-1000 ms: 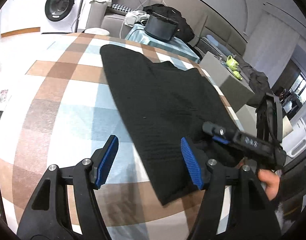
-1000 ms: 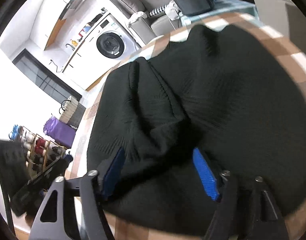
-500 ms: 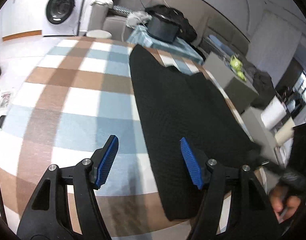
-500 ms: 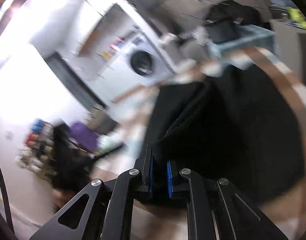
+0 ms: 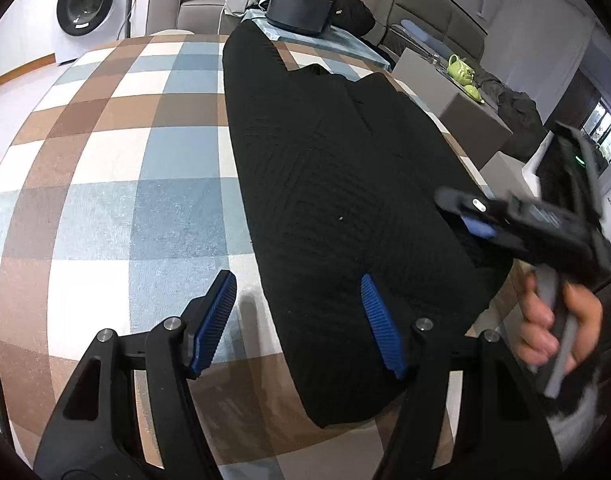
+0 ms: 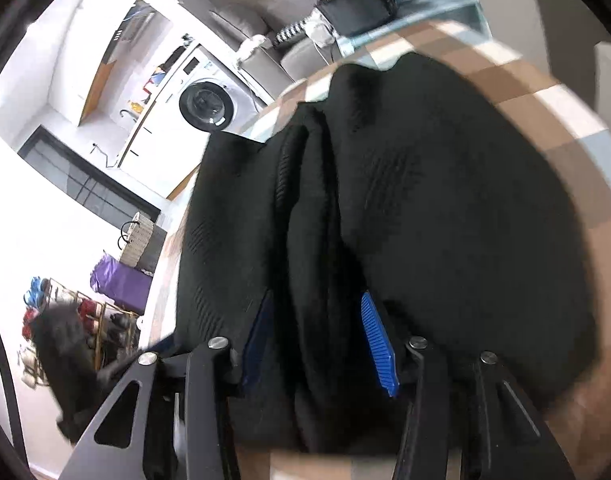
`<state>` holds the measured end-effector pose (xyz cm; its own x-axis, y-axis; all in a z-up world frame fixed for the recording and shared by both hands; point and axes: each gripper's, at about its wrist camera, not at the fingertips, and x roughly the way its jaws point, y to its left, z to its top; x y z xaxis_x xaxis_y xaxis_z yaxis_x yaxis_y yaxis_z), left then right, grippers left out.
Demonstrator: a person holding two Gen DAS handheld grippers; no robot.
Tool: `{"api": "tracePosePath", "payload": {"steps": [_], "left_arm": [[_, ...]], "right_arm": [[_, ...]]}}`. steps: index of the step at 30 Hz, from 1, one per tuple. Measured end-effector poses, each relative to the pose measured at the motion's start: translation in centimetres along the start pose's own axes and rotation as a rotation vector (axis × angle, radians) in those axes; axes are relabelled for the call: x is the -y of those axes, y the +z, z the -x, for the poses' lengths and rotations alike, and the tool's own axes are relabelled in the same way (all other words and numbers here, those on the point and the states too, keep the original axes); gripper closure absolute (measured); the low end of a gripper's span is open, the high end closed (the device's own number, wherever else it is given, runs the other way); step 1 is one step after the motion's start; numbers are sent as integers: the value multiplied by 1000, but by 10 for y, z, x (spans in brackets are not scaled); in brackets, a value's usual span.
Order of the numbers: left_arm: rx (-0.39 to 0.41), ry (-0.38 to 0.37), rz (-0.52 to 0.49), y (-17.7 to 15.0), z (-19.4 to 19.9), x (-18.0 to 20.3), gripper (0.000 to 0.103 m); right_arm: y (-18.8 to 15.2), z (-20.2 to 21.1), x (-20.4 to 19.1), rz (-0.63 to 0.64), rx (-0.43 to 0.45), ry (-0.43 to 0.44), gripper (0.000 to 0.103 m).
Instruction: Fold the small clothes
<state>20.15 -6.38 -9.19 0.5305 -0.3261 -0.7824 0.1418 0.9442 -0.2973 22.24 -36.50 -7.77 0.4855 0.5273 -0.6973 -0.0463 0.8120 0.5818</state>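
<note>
A black knit garment lies lengthwise on the checked tablecloth, folded into a long strip. My left gripper is open and empty, hovering over the garment's near left edge. My right gripper shows in the left wrist view at the garment's right edge, held by a hand. In the right wrist view the right gripper is open, its blue pads on either side of a raised fold of the garment.
A washing machine stands beyond the table's far left. A dark box sits on a blue-covered stand behind the table. A grey block with green objects is at the right. The table edge runs close to the garment's right side.
The right gripper was shut on the garment's fold half a second ago; now its jaws are open around it. The garment's right side now lies folded over. The left gripper stayed open.
</note>
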Motion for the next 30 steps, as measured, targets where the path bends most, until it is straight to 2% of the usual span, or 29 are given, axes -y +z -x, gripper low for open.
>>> {"api": "tracePosePath", "payload": {"steps": [4,5,7,8,9,11,12,14,16,19,20,22,26,27,28,30], "left_arm": [[13,-3,13,2,6,-6,41],[15,-4,18,4,6,-7,41],[17,-7,22,7,8,-9,41],[24,-1,22,8,10,-9,41],[30,7,20,10,12,-10,41],[44,11,20,13,15,-12,41],[51,13,25,15,16,-14,41],[52,26,38,19,14,-17,41],[47,38,56,24,10,-20,41],[37,43,83,33,0,-26,41],[35,37,94,36,-4,-29,41],[34,35,121,43,-12,-33,41],[29,15,173,62,-31,-39,41],[34,-13,187,67,-35,-40,50],[36,-33,192,69,-38,-39,66],[6,-56,205,77,-50,-36,80]], "right_arm": [[37,-24,-4,-11,5,8,60],[43,-28,-7,-11,4,5,65],[55,-39,-11,0,-15,-20,95],[58,-41,-15,10,-22,-24,96],[61,-36,-23,46,8,-10,98],[54,-14,-40,158,113,16,98],[52,-11,-53,198,150,-10,98],[51,-1,-54,210,186,-70,98],[54,-8,-41,183,157,-170,98],[53,-25,-21,112,46,-217,95],[51,-25,-17,95,41,-207,93],[41,-14,-12,93,31,-168,81],[22,-4,-5,96,15,-152,74],[15,-1,-2,88,3,-150,73],[11,1,1,82,-5,-147,73],[2,5,4,77,-2,-131,71]]}}
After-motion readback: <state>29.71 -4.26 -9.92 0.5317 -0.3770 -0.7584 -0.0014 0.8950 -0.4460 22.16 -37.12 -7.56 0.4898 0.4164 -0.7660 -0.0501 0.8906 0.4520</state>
